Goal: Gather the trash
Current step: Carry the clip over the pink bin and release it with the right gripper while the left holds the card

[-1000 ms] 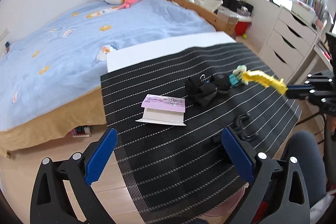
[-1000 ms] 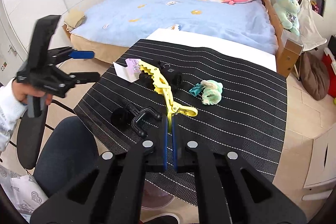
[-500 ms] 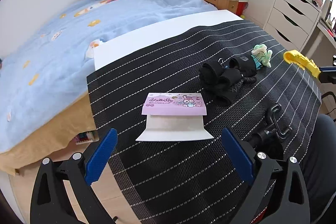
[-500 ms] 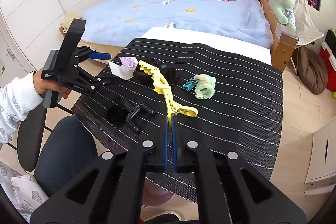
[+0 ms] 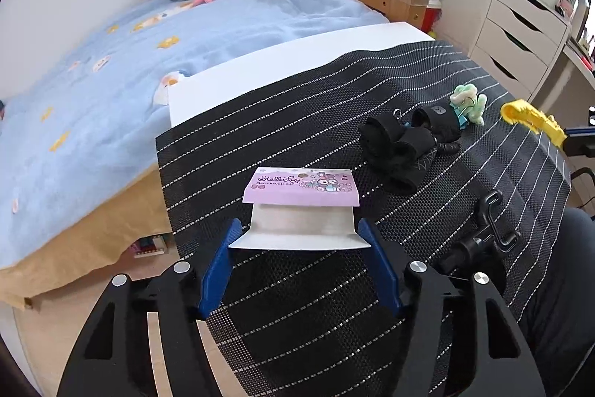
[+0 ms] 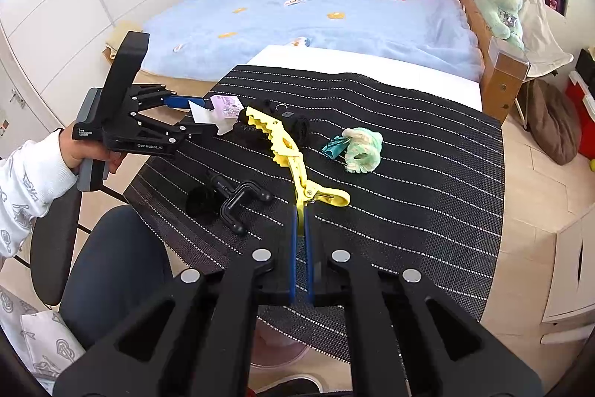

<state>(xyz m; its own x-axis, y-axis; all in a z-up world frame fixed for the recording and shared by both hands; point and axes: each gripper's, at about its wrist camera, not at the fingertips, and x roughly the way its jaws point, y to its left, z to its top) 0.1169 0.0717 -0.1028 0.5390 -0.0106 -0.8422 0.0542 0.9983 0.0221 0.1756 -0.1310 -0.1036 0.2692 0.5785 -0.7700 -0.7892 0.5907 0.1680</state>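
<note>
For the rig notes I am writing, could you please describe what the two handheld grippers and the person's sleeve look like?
Both are black plastic frames with silver screw heads and blue finger pads. The left gripper carries white lettering on its side, a tall black block on top and a grey handle. The right gripper shows the same black arms and narrow blue pads. The sleeve is white with a grey printed pattern. No cables show.

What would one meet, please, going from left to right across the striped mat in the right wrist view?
Left gripper, its jaws closing around the purple-topped packet → black clamp → yellow hair clip, held by the right gripper → teal clip → green plush scrunchie.
</note>
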